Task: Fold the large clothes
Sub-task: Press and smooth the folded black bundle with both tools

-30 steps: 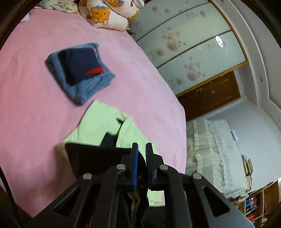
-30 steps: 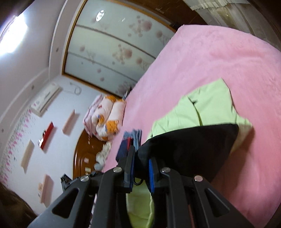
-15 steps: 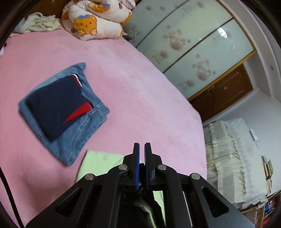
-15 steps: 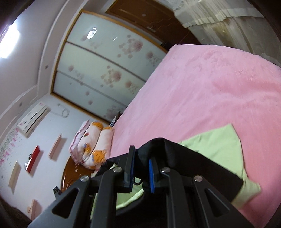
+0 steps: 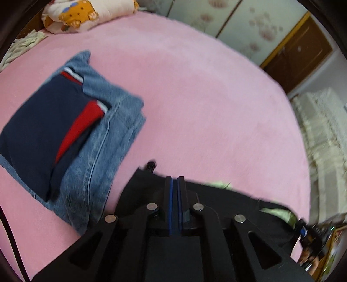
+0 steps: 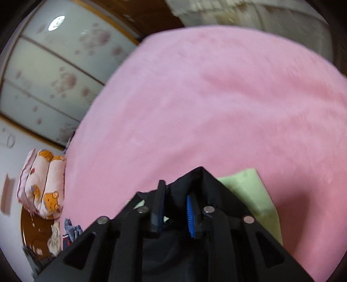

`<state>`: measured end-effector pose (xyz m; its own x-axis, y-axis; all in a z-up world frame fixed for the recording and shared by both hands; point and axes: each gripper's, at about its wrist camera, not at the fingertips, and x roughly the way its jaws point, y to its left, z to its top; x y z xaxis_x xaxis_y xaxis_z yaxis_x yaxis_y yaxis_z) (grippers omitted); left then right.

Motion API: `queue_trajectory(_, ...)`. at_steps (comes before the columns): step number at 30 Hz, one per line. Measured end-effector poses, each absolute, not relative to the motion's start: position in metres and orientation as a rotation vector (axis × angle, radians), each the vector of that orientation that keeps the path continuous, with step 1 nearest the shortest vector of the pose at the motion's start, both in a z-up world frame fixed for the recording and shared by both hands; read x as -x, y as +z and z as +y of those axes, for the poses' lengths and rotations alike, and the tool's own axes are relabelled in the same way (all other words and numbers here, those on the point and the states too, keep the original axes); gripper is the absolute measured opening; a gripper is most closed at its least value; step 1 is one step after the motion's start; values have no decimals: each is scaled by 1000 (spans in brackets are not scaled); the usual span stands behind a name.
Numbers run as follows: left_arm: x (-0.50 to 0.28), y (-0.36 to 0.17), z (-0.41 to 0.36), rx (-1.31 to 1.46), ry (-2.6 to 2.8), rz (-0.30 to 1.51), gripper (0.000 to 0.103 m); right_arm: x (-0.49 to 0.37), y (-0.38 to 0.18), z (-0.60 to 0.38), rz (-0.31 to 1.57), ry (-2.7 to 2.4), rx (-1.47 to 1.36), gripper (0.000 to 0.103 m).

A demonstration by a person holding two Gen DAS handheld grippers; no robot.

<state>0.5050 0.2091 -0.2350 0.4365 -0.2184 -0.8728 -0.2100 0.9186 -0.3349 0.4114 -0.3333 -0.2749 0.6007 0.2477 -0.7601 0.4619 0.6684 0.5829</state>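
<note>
Left wrist view: left gripper [image 5: 174,180] pinched tight on the near edge of the black garment [image 5: 238,208], down low over the pink bed [image 5: 206,97], with bits of light green lining [image 5: 275,211] peeking out along the far side. Right wrist view: right gripper [image 6: 174,195] with jaws opening, a black corner of the garment [image 6: 201,180] bunched up between them but pads no longer really pressing on it, so probably mid-release. Looks soft, floppy and light, zero stiffness, so bound to sag and crease wherever unsupported; green layer possibly slicker and liable to slide against the black. Best taken by corners or along a hem, both layers pinched together, kept taut between the two grippers before laying down. Already done, judging by the pile: folded jeans [image 5: 112,138] with a navy and red top [image 5: 49,130] stacked on them, just beside the black piece. Bear-print pillow [image 5: 86,15] at the far end, well clear.
</note>
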Motion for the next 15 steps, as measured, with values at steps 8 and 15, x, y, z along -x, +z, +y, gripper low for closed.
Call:
queue_trajectory(8,-484,-261,210,388,16,1230,32,-398,-252,-341,972,-246,-699,57)
queue_trajectory(15,-452,-266,158,335,-133,1274,57,-380,-221,-279,968,-74,-460,57)
